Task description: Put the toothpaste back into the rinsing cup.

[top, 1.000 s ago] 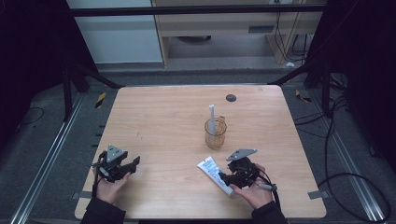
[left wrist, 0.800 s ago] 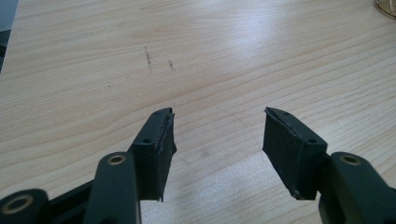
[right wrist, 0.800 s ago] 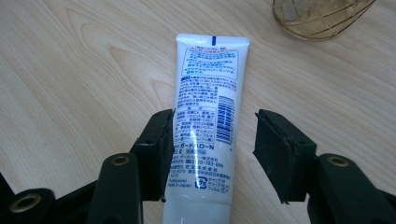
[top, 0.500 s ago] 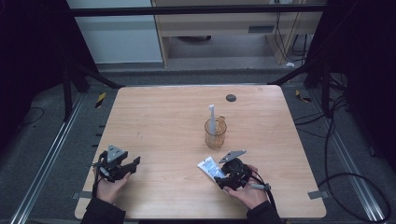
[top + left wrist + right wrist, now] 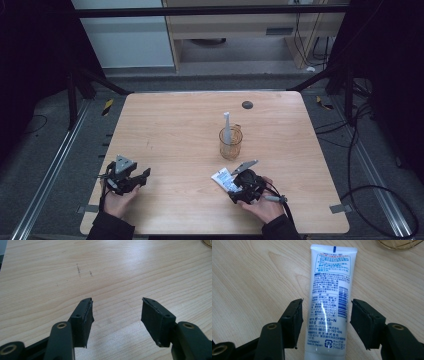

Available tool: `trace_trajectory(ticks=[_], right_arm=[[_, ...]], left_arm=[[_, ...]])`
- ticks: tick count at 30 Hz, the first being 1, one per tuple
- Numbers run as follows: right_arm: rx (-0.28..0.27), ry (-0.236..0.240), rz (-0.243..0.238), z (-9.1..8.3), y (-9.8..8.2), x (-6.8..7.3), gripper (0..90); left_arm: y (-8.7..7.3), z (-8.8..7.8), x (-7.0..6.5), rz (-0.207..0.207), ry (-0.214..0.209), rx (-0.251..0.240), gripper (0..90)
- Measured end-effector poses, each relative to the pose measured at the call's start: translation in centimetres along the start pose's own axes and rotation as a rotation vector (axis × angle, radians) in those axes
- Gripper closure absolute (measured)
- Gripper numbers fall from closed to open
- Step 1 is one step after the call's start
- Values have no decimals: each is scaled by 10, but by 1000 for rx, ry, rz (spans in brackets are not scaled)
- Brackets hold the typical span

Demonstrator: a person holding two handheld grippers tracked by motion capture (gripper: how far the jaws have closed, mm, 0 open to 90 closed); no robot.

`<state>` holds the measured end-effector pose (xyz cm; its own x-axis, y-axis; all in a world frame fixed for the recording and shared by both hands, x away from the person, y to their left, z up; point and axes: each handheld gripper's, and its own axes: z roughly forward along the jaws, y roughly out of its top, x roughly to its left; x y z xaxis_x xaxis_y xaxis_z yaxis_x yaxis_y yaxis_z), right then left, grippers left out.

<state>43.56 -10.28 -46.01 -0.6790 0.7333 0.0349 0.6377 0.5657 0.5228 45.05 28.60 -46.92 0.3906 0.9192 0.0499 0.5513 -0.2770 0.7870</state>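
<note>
Right gripper (image 5: 239,189) sits low over the near right part of the wooden table (image 5: 180,125), held in the person's right hand (image 5: 264,206), and its jaws have just been opening. In the right gripper view (image 5: 325,312) they stand wide, one on each side of a white toothpaste tube (image 5: 329,302) with blue and red print, and a strip of bare wood shows between each pad and the tube, so nothing is clamped. That tube lies flat on the table with its crimped flat end pointing away from the gripper, toward the glass. From the high view the tube (image 5: 222,178) rests just short of the glass, its far end poking out from under the gripper.

Left gripper (image 5: 135,181) is held by the left hand (image 5: 119,202) near the front left edge of the table, well apart from the tube. Its own view (image 5: 116,312) shows the jaws spread with only bare wood grain between them.

An amber drinking glass (image 5: 230,142) stands upright right of the table's middle, just beyond the tube. A white toothbrush (image 5: 227,127) stands inside it, leaning slightly. A small dark round disc (image 5: 247,104) lies near the far edge.
</note>
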Motion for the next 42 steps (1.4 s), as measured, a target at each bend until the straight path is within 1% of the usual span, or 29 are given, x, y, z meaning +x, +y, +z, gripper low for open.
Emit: trace_trajectory(ticks=[6,10,14,17,18,21,22,23,25,26,27,28,30,31,34,36,38,39,40,41,42], right_arm=[[34,8,19,5,1,-2,430],[50,9,18,7,1,-3,432],[58,11,27,8,1,-3,438],[79,14,35,12,0,-3,441],[79,15,22,13,0,-4,441],[92,21,31,16,1,-4,439],[99,21,41,16,2,-4,439],[100,22,31,17,3,-5,438],[110,18,31,19,5,-4,438],[117,15,33,20,6,-4,438],[119,12,25,21,6,-4,438],[122,13,32,22,7,-3,439],[128,5,21,22,8,-3,444],[132,2,29,22,8,-2,449],[138,-5,31,22,9,-1,475],[135,-2,32,21,9,-1,513],[134,-13,29,20,9,0,551],[136,-16,46,19,9,1,575],[133,-15,41,19,9,1,592],[134,-18,50,18,9,1,609],[132,-17,43,17,10,1,623]], left_arm=[[0,0,0,1,1,2,419],[0,1,0,2,0,4,419],[0,1,0,2,-4,7,419],[0,1,-1,7,-3,5,419],[0,1,-1,7,-2,5,419],[0,2,0,5,-7,11,419],[0,3,0,1,-6,12,419],[0,4,0,-3,-8,15,418],[0,3,0,6,-7,19,417],[0,3,-1,7,-5,16,417],[0,3,-1,8,-4,14,417],[0,3,0,6,-4,13,417],[0,3,0,5,-6,16,417],[0,4,0,7,-6,19,417],[0,3,0,6,-5,15,417],[0,3,-1,4,-6,15,417],[0,3,-1,8,-6,16,417],[0,3,-1,8,-6,14,418],[0,3,-1,6,-6,14,418],[0,4,-1,5,-7,16,417],[0,4,0,5,-7,16,418]])
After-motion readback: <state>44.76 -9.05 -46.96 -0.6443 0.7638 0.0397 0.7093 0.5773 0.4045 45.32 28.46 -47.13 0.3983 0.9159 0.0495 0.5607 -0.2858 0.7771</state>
